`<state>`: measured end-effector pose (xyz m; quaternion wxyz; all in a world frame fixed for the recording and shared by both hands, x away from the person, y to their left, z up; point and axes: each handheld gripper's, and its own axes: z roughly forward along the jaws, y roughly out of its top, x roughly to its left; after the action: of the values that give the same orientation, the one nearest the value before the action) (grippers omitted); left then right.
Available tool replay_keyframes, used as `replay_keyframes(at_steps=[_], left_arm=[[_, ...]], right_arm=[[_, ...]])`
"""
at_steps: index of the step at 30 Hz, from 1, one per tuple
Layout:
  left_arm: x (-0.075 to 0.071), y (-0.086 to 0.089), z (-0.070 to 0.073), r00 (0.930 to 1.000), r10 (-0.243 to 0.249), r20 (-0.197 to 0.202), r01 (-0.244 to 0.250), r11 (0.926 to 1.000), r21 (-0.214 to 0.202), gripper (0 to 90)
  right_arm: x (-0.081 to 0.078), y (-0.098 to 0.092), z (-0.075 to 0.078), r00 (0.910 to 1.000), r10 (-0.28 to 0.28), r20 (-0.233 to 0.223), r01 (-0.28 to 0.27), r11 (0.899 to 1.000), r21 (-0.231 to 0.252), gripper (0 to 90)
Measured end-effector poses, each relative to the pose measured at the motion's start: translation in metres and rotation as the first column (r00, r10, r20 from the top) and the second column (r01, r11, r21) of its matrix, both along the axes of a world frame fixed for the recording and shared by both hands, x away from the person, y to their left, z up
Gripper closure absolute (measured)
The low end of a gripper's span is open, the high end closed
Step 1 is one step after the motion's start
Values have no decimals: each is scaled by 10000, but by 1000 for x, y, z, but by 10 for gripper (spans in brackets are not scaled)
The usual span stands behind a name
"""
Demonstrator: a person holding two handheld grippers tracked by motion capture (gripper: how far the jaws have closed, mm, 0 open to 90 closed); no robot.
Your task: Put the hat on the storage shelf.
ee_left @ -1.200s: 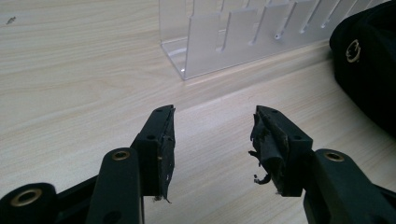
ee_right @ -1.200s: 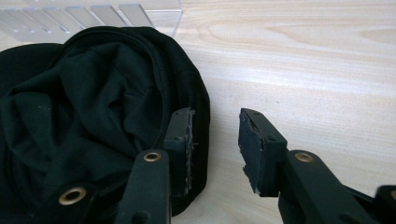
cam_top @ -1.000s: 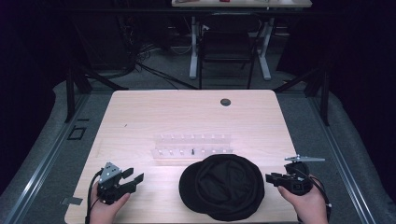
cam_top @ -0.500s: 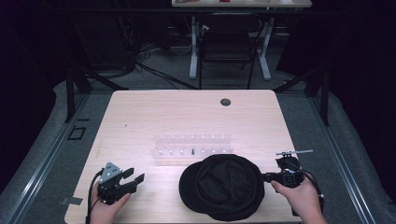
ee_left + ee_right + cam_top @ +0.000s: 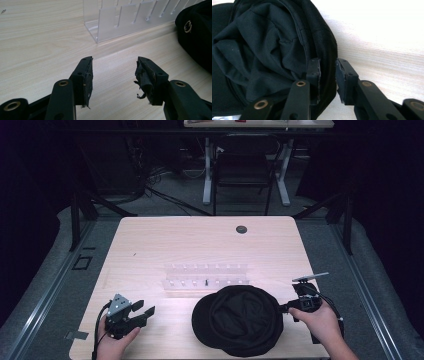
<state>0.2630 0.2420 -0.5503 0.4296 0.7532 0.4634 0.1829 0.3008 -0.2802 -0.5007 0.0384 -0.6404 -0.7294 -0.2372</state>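
Behind black hat (image 5: 240, 320), clear slotted rack (image 5: 206, 276), one small dark screw (image 5: 206, 282) inside

Left gripper (image 5: 142, 312): jaws apart, empty, low over the table.
Right gripper (image 5: 327, 75): jaws just closing, straddling a rim, gap visible.

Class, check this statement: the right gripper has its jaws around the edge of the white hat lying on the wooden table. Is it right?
Not quite: the hat is black, not white, as the right gripper view shows. The right gripper does have its jaws around the hat's edge on the wooden table.
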Motion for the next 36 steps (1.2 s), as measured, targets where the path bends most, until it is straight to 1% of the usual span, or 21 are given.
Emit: replay_keyframes(at_steps=[4,5,9,10,11,12,13,16,19,20,21,22,23,24,27,28,29,30,32,35,36], left_arm=[[0,0,0,10000,6,18,-6,10000,5,477],[1,0,0,10000,-1,-11,1,10000,8,478],[0,0,0,10000,-8,-20,8,10000,8,478],[0,0,-1,10000,9,7,-9,10000,-7,478],[0,0,0,10000,-13,-19,13,10000,3,478],[0,0,0,10000,-4,-18,4,10000,-7,478],[0,0,0,10000,-4,-17,4,10000,-9,477],[0,0,0,10000,-13,-20,13,10000,-5,478],[0,0,0,10000,-33,-29,33,10000,9,478],[0,0,0,10000,-30,-27,30,10000,11,478],[1,0,0,10000,-29,-32,29,10000,16,478],[1,0,0,10000,-23,-24,23,10000,15,477],[1,0,-1,10000,-15,-30,15,10000,8,477],[1,0,-1,10000,-7,-29,7,10000,2,478],[1,0,-1,10000,-1,-35,1,10000,2,478],[1,0,-1,10000,-4,-30,4,10000,10,478],[1,0,0,10000,-6,-27,6,10000,10,478],[1,0,0,10000,-1,-26,1,10000,8,478],[1,0,-1,10000,-16,-18,16,10000,17,478],[1,1,-1,10000,26,-36,-26,10000,-17,477],[1,1,0,10000,45,-23,-45,10000,-15,478]], right_arm=[[5,0,-1,9998,105,-141,-105,9999,52,735],[6,2,-1,9999,13,-118,-13,10000,64,735],[9,2,-3,9984,274,-496,-271,9996,75,737],[10,2,-4,9978,346,-568,-348,9994,-19,737],[10,3,-4,9974,338,-640,-336,9994,39,737],[9,5,-6,9979,122,-640,-120,9999,29,735],[9,4,-6,9959,396,-809,-396,9992,13,731],[10,4,-10,9931,487,-1071,-491,9988,-9,733],[11,1,-12,9915,420,-1235,-397,9990,208,755],[10,2,-14,9934,169,-1136,-133,9994,326,767],[11,1,-14,9918,362,-1223,-330,9990,285,786],[11,2,-14,9924,232,-1210,-198,9994,298,803],[12,2,-13,9913,304,-1283,-258,9990,374,818],[11,3,-13,9920,176,-1251,-117,9988,472,836],[12,1,-9,9879,492,-1472,-422,9978,504,859],[11,3,-9,9905,252,-1351,-167,9978,637,863],[12,2,-7,9882,438,-1469,-353,9975,605,865],[11,3,-6,9895,183,-1436,-90,9978,650,867],[11,0,-2,9850,554,-1633,-457,9970,628,871],[10,1,2,9856,492,-1617,-363,9960,818,875],[9,1,2,9879,358,-1507,-234,9962,834,875]])
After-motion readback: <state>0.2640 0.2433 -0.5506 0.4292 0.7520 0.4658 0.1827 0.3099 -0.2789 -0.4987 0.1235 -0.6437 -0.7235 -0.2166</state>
